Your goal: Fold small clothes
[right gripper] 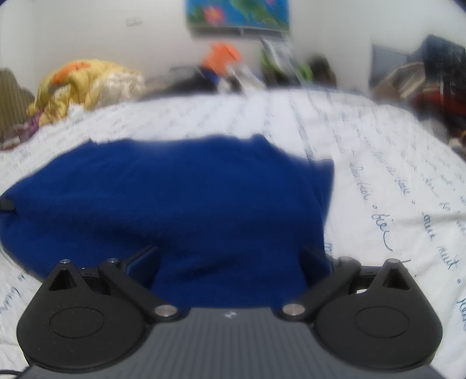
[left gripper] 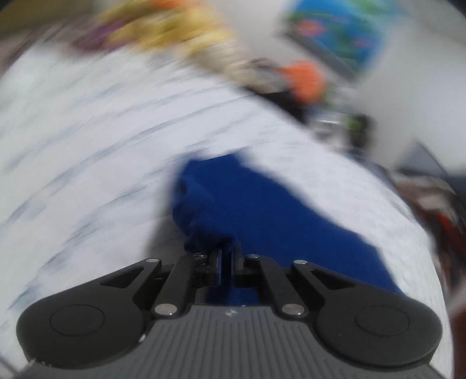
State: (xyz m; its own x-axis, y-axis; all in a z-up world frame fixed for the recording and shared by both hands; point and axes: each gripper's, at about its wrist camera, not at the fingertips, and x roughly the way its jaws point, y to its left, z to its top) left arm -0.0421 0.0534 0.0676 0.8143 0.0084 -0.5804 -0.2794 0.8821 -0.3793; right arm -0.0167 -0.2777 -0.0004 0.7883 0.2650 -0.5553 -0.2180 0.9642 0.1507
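A blue garment (right gripper: 180,204) lies spread on a white bedsheet (right gripper: 378,163) with blue script. In the left wrist view, my left gripper (left gripper: 226,256) is shut on a bunched edge of the blue garment (left gripper: 262,210), which trails away to the right; this view is blurred by motion. In the right wrist view, my right gripper (right gripper: 230,262) is open, its fingers wide apart over the garment's near edge, with cloth between them. A small dark object shows at the garment's far left edge (right gripper: 6,204).
A yellow and orange bundle of fabric (right gripper: 84,84) lies at the bed's far left. Cluttered items, an orange one (right gripper: 222,56) among them, line the far side. A colourful picture (right gripper: 237,13) hangs on the wall. Dark objects (right gripper: 431,78) pile at the right.
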